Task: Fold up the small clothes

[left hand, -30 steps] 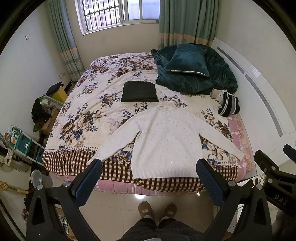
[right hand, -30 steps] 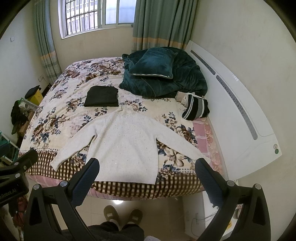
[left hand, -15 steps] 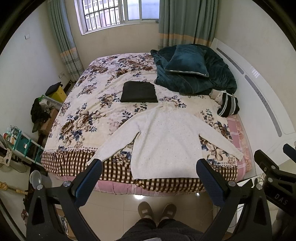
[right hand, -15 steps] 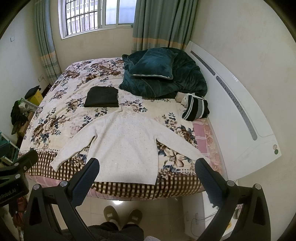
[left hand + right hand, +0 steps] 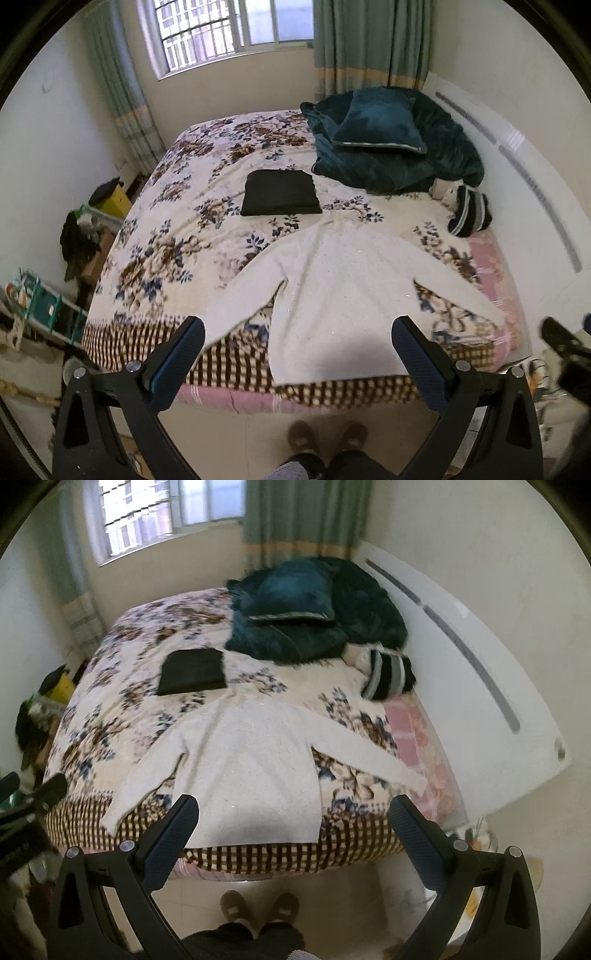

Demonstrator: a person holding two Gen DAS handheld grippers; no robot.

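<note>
Flatly spread, knitted white sweater covers floral bedspread.

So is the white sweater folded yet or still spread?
Spread: the white sweater lies flat on the bed, both sleeves angled outward, no fold made.

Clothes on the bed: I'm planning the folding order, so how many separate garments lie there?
3: a white sweater spread flat at the near edge, a folded black garment mid-bed, and a striped bundle by the headboard; more may hide under the teal blanket.
</note>
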